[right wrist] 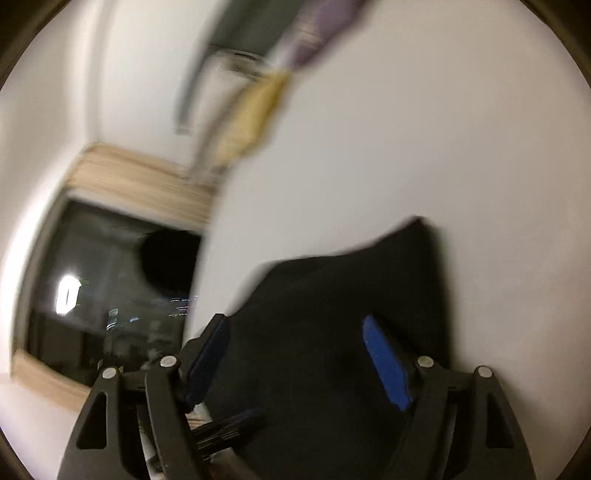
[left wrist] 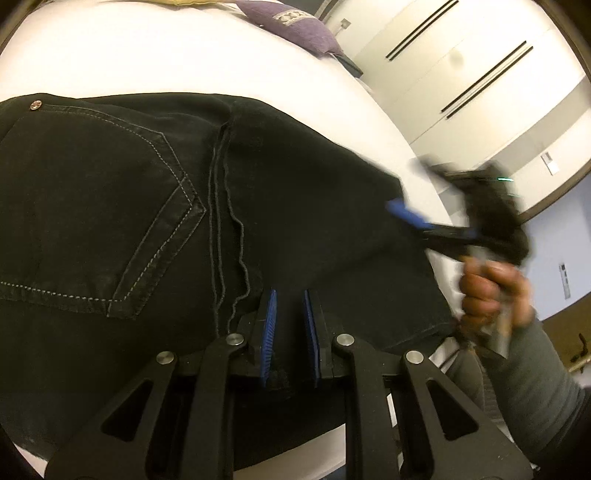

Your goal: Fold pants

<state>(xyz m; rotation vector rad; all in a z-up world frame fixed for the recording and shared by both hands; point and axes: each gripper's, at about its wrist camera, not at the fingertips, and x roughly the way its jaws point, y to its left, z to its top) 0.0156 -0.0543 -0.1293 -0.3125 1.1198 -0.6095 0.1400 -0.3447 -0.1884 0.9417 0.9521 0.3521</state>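
White bedding fills the background, with a purple cushion at its far edge and pale wardrobe doors beyond. On that surface lie the black pants, seat side up, back pocket showing, one layer already turned over so a raw inner seam runs down the middle.

My left gripper is nearly pressed together on the near edge of the cloth; dark fabric sits between the blue pads, so I read it as pinching the pants. My right gripper stands spread, its pads apart with black cloth beneath and between them but, as far as I can tell, not pressed by them. In the left view it appears blurred at the pants' right edge, with the hand that carries it just below.

I judge the fold is midway: the left anchors one side while the right looks for a fresh hold. Next I need the right jaws to close on the edge of the cloth, catching both layers, before I carry it across. With this blur I'd settle the hand first.
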